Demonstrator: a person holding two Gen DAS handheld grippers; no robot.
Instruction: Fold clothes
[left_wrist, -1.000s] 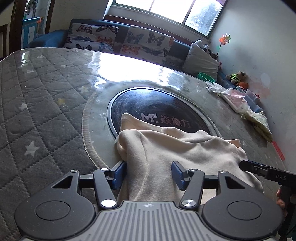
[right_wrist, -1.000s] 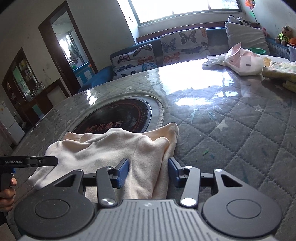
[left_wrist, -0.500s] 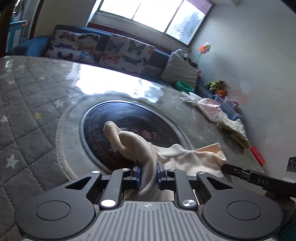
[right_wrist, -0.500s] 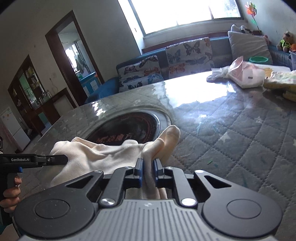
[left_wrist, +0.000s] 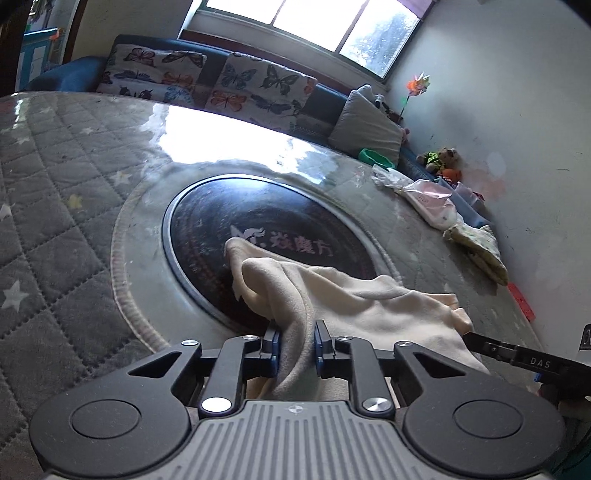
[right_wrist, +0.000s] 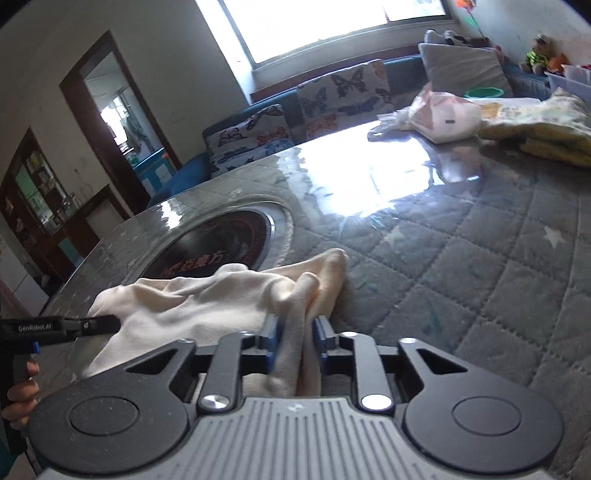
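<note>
Cream garment: bunched at the near edge of the quilted bench, partly over its dark round inset. Left tongs pinch one gathered end; right tongs pinch the other. Folded yellow cloth: far right corner.

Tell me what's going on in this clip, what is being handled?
A person with a handheld gripper in each hand is folding a cream garment on a quilted grey table. The left gripper and the right gripper are each shut on a bunched edge of the cloth, with the fabric between them partly over the dark round panel set into the tabletop. No fold is finished yet. At the far side lie a pink-and-white bag and yellow cloth.
</note>
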